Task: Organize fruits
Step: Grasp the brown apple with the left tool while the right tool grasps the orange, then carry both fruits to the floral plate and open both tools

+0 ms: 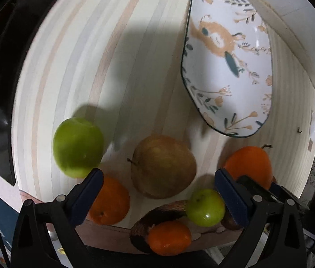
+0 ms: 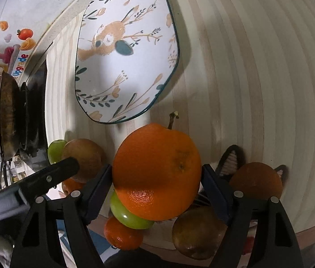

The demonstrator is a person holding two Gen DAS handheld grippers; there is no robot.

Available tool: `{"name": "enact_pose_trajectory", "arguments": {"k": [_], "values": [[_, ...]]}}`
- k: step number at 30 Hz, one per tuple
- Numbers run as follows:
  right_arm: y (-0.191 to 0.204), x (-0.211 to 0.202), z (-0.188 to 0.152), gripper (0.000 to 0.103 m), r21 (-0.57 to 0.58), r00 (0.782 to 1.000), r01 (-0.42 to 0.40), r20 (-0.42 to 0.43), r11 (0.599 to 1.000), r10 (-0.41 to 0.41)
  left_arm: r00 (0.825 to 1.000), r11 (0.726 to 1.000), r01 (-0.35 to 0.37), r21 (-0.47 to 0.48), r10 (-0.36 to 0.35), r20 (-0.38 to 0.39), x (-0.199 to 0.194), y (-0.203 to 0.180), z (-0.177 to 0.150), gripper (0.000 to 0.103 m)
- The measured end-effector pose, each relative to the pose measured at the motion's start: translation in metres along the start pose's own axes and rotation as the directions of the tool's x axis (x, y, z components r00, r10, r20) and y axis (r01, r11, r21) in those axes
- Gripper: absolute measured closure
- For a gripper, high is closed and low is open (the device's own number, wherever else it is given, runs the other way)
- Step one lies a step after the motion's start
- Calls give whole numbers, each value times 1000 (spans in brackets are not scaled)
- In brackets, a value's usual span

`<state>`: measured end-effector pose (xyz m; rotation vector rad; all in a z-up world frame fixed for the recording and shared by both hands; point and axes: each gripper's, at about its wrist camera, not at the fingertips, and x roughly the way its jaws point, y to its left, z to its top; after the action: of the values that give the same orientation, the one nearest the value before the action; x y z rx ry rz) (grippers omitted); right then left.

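My right gripper (image 2: 156,179) is shut on a large orange (image 2: 157,172) and holds it above the other fruit. The same orange shows at the right in the left wrist view (image 1: 250,165). My left gripper (image 1: 158,186) is open and empty over a brown pear (image 1: 163,166). Around it lie a big green apple (image 1: 78,147), an orange (image 1: 109,201), a small green apple (image 1: 205,207) and a small orange (image 1: 168,237). The white plate with a rabbit and flower print (image 1: 215,84) lies empty beyond the fruit, also in the right wrist view (image 2: 130,71).
Everything rests on a pale striped wooden board (image 1: 112,55). A woven dark-and-tan mat (image 1: 157,214) lies under the near fruit. A second pear (image 2: 198,234) and an orange (image 2: 255,181) are at the right. A dark pan (image 2: 7,116) stands at the left.
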<state>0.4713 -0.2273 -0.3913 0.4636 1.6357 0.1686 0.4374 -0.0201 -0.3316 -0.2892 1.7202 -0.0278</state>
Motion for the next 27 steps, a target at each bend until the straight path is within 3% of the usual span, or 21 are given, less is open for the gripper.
{"name": "enact_pose_trajectory", "arguments": {"k": [3,6,8,20,27], "values": [[-5,-1,-4,21,16,1000,-10,-1,1000,10,1000,1000,2,13,-2,-21,8,1,4,7],[-5,-4,-9,21,6,1000,-7,-2,1000,7,1000,998,-24,61,25,-15,14,-9,9,27],[-2,-6,-15,21,0,1000,0,-4,1000,0,1000,997,1,72,0,-16,19,-12,11,35],[12,1,-17,22,-8,999,32,10,999,-32,998,992,-38,121,32,48,15,-7,10,36],[12,-5,-23,23,16,999,41,35,999,-41,995,986,-47,162,31,99,-17,-5,-3,36]]}}
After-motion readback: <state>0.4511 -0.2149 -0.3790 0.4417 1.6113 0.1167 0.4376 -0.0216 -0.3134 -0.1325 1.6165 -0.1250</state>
